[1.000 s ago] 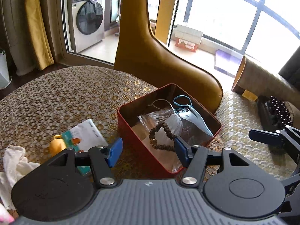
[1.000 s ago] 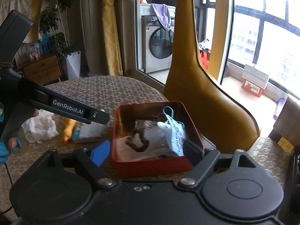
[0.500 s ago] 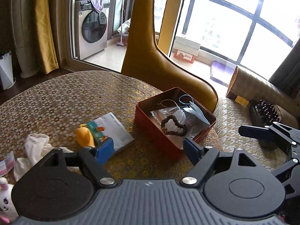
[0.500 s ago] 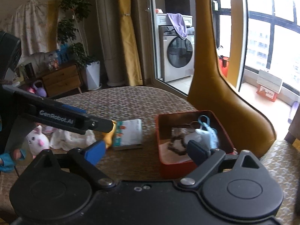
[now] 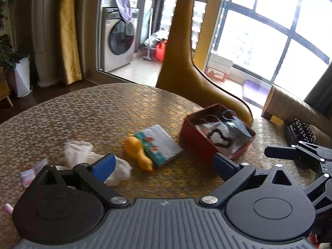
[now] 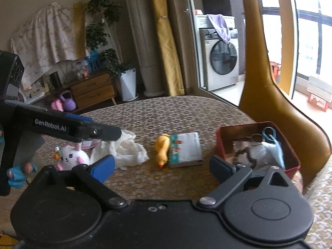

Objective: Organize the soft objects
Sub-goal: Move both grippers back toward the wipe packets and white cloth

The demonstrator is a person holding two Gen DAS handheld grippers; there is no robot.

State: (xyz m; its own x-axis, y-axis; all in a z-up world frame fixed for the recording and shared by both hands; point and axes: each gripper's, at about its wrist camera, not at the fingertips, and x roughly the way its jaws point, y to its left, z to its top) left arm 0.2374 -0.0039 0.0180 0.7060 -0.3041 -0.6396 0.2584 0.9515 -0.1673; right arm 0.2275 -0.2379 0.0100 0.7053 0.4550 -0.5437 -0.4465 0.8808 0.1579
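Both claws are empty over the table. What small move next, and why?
Probably ease the open left claw down onto the yellow duck. It lies loose beside the tissue pack, nearly centred between the fingers, while the red box already holds other soft things.

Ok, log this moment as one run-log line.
left gripper: open, empty | right gripper: open, empty | red box: scrunchie, mask inside | on table: white cloth, yellow duck, plush bunny
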